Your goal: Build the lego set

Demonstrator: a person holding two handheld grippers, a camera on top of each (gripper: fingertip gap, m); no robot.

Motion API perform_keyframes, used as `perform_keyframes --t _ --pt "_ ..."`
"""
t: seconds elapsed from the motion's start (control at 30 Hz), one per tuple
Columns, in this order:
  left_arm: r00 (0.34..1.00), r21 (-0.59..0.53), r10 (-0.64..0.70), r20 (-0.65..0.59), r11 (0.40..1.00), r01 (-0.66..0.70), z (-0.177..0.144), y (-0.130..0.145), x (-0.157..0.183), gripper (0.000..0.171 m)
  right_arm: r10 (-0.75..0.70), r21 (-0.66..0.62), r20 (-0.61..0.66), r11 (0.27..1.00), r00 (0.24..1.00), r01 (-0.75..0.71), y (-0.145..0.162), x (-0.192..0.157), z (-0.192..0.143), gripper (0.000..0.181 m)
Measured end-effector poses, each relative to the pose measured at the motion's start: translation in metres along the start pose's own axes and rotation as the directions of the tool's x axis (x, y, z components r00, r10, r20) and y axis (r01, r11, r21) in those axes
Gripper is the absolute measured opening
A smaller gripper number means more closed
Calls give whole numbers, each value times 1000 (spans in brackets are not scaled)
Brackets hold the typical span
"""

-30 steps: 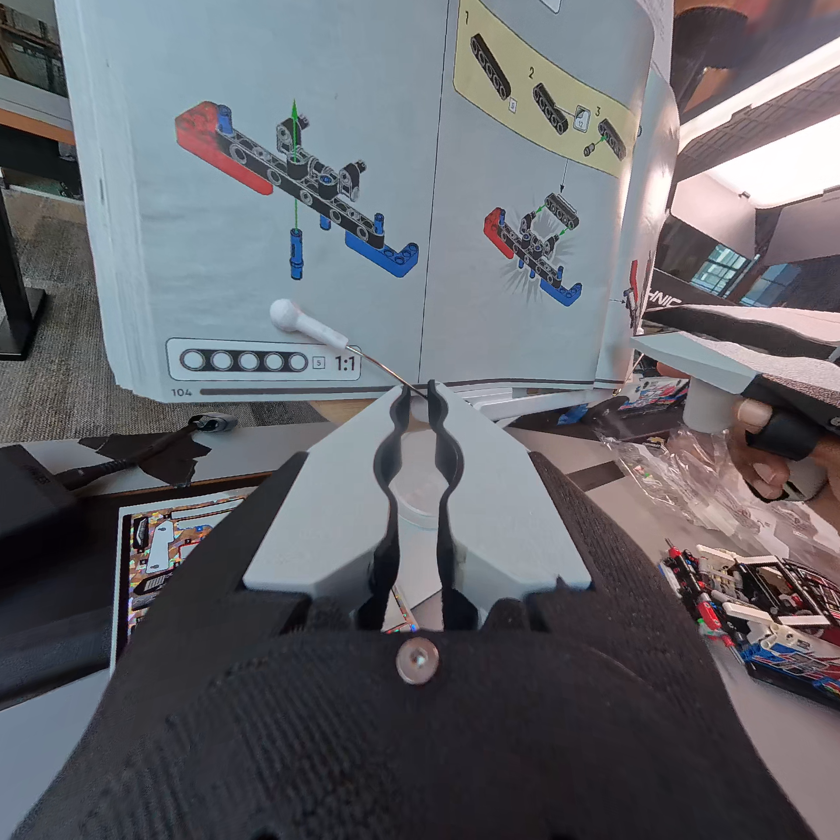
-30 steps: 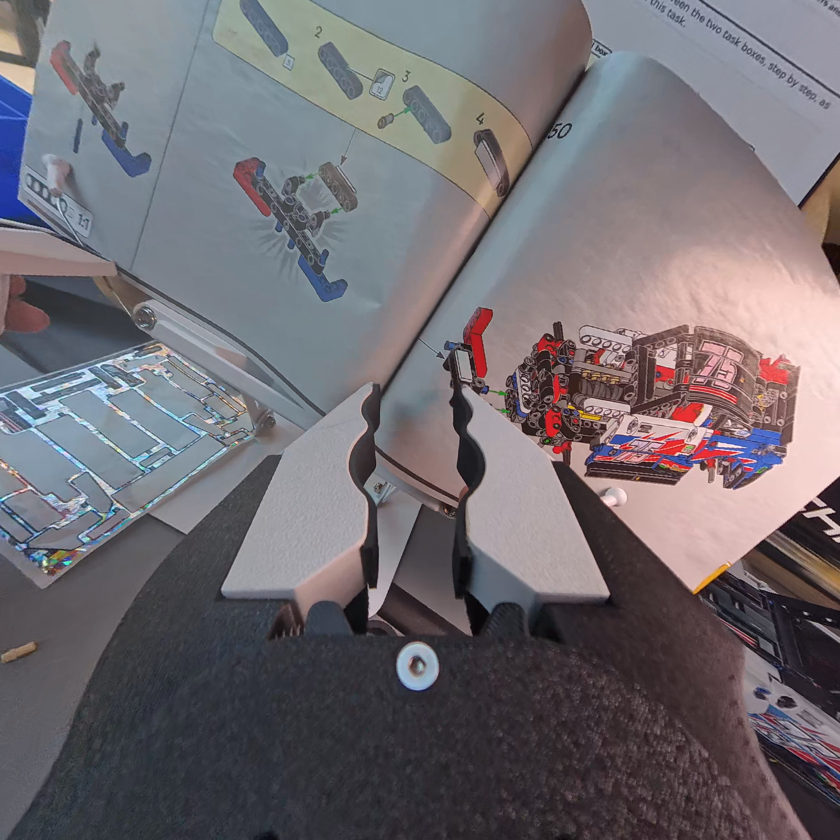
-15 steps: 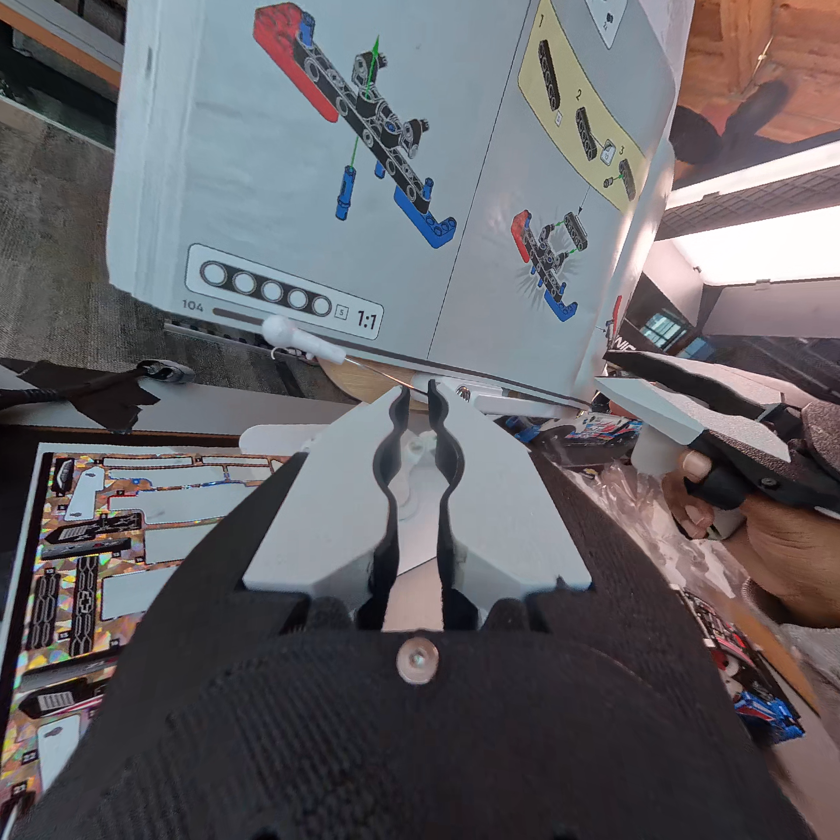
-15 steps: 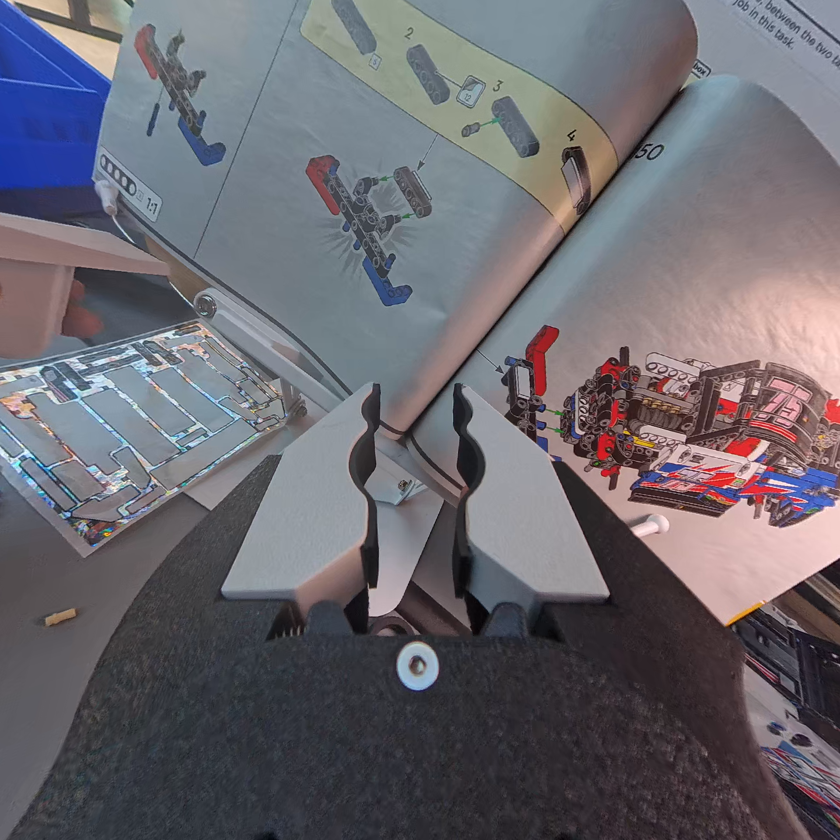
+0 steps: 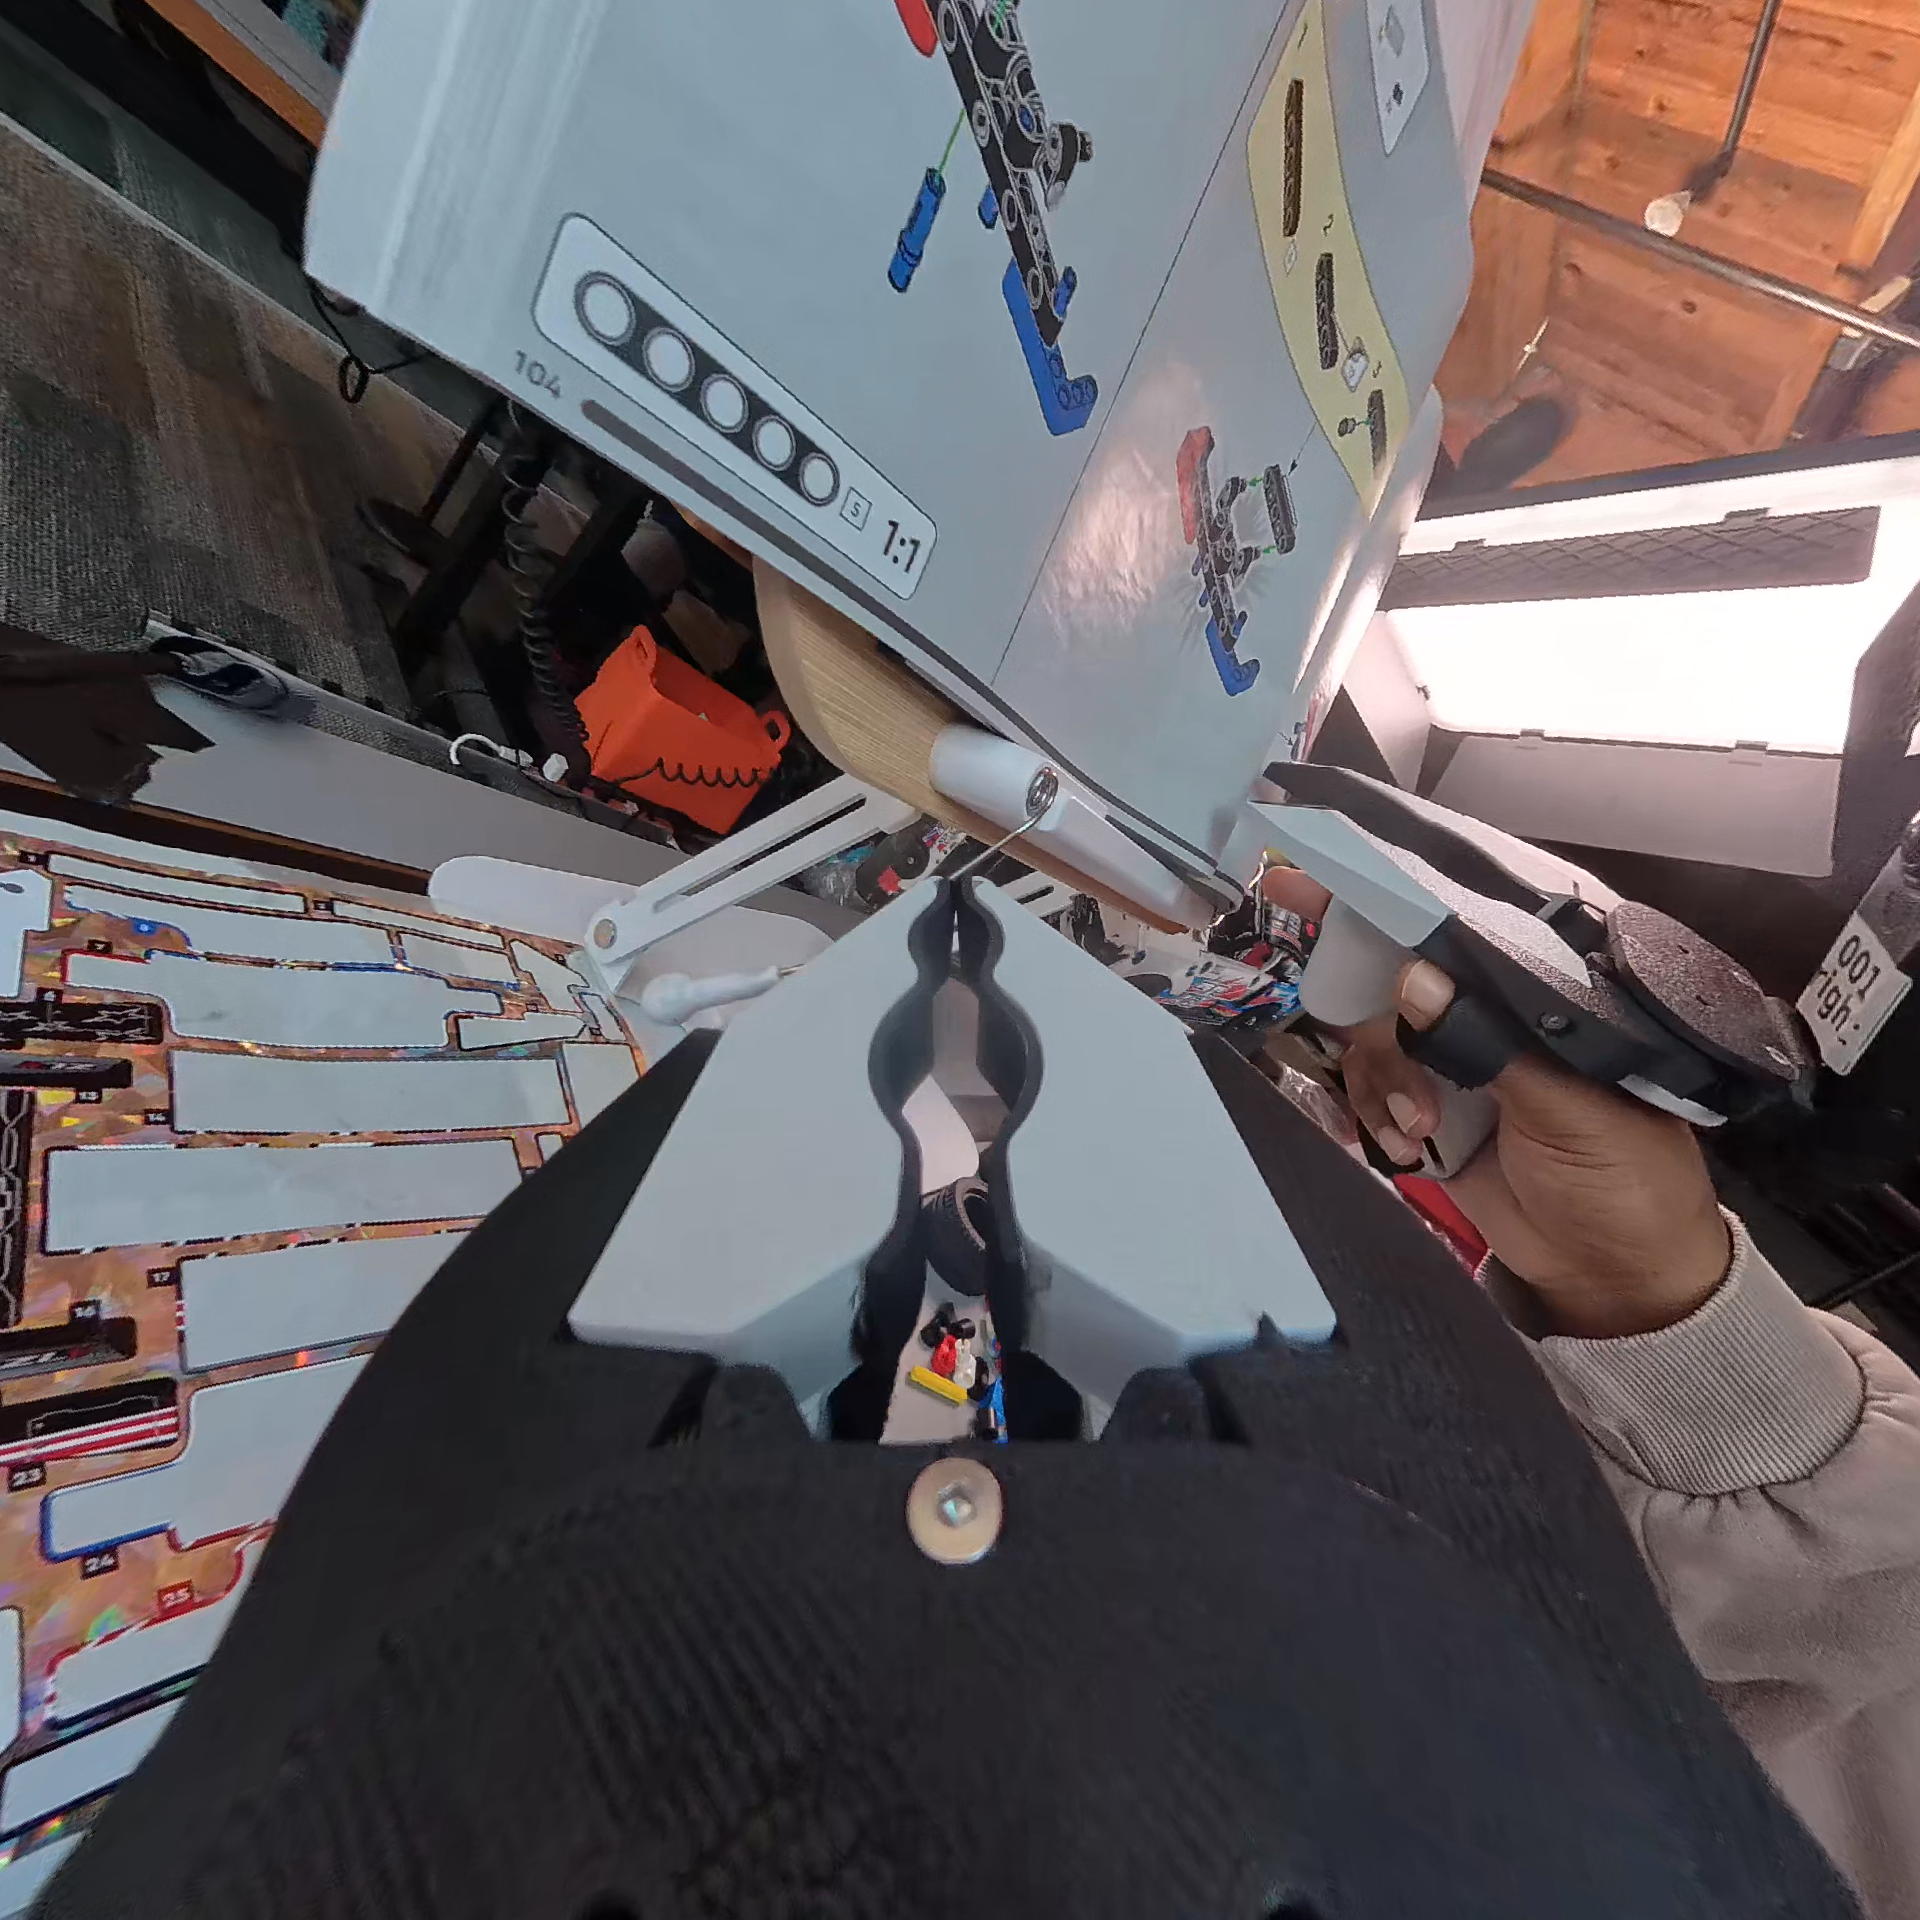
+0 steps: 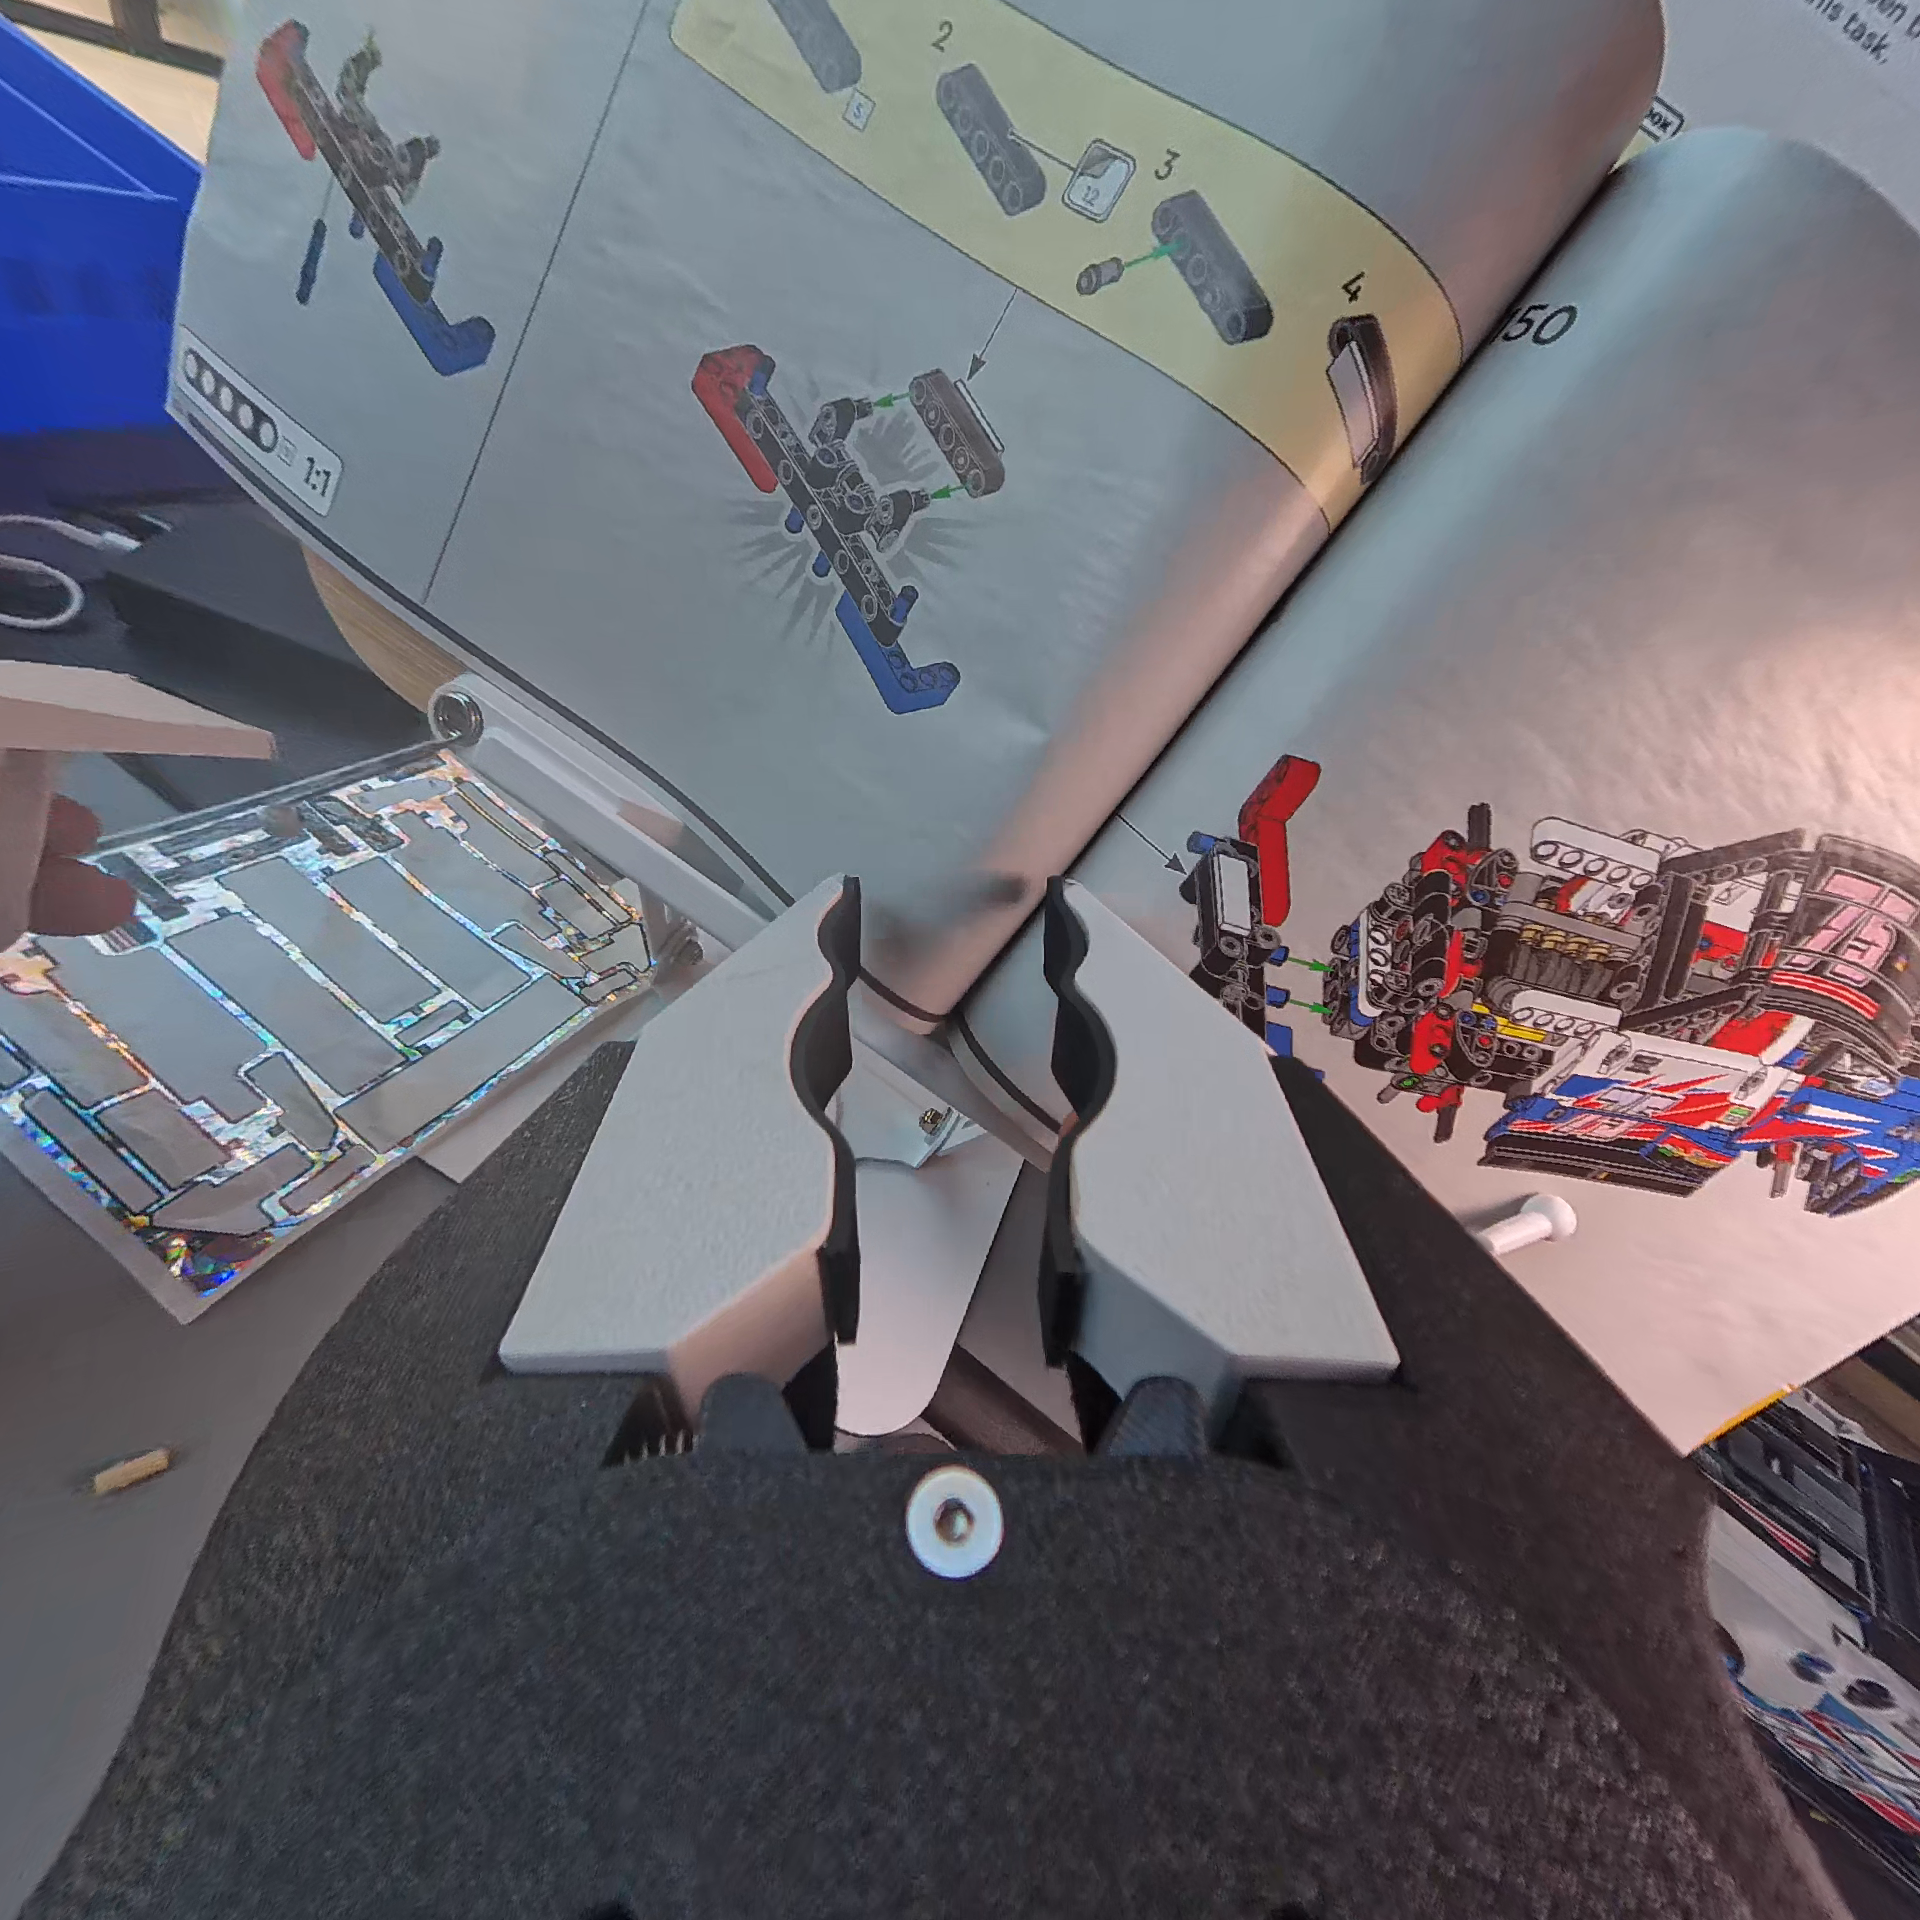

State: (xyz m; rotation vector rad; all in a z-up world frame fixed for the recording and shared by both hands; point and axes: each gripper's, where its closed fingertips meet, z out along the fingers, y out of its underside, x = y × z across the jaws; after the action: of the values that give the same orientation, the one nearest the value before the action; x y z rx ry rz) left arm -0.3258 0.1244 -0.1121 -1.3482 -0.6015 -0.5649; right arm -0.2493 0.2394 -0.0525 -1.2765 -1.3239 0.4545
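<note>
The open instruction booklet [image 5: 831, 260] stands on a wooden book stand [image 5: 852, 707]. My left gripper [image 5: 956, 894] is shut on the stand's thin wire page holder [image 5: 987, 847]. The wire runs from its spring coil [image 5: 1042, 795] down to my fingertips. Its white tip [image 5: 686, 992] hangs below the page, off the booklet. My right gripper [image 6: 951, 904] is open, with nothing between its pads, and its fingers straddle the bottom of the booklet's fold [image 6: 977, 894]. It also shows in the left wrist view [image 5: 1351, 862], at the booklet's lower right corner.
A shiny sticker sheet [image 5: 260, 1091] lies flat left of the stand and also shows in the right wrist view [image 6: 291, 987]. The partly built car [image 5: 1247, 977] lies behind the stand. A second white-tipped page holder [image 6: 1527, 1216] rests on the right page. A blue bin [image 6: 62, 260] stands at far left. Across from one pair of fingers to the other is roughly 15 cm.
My left jaws closed fully on the wire page holder and swung it down off the left page. My right gripper moved closer to the booklet's fold and stayed open.
</note>
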Motion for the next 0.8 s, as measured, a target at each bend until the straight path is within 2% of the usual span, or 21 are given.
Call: perform_keyframes --t 0.17,0.23,0.33,0.43,0.5,0.57,0.67,0.8 --pt "995 87 15 99 996 -24 -13 -16 -16 1 4 45 -23 999 1000 -3 -30 -16 8 56" --pt "992 141 5 123 990 -22 -20 -26 -20 4 -6 50 -30 999 1000 7 -44 -27 15 70" --pt "988 193 45 149 978 -74 -30 -38 -17 6 -30 30 -90 999 996 33 -59 -38 33 101" --pt "978 205 123 171 966 -157 -34 -43 -8 7 -43 4 -166 999 985 44 -65 -43 52 116" --pt "971 199 162 178 960 -197 -35 -44 -4 8 -84 -2 -206 996 975 85 -64 -44 60 111" --pt "968 198 180 176 957 -214 -35 -45 -1 8 -81 16 -202 996 976 86 -64 -47 61 98" --pt "962 194 203 183 952 -238 -34 -45 0 9 -101 53 -205 992 974 114 -64 -45 55 57" --pt "948 173 250 198 943 -285 -30 -44 1 13 -122 57 -195 989 973 135 -58 -35 52 25"
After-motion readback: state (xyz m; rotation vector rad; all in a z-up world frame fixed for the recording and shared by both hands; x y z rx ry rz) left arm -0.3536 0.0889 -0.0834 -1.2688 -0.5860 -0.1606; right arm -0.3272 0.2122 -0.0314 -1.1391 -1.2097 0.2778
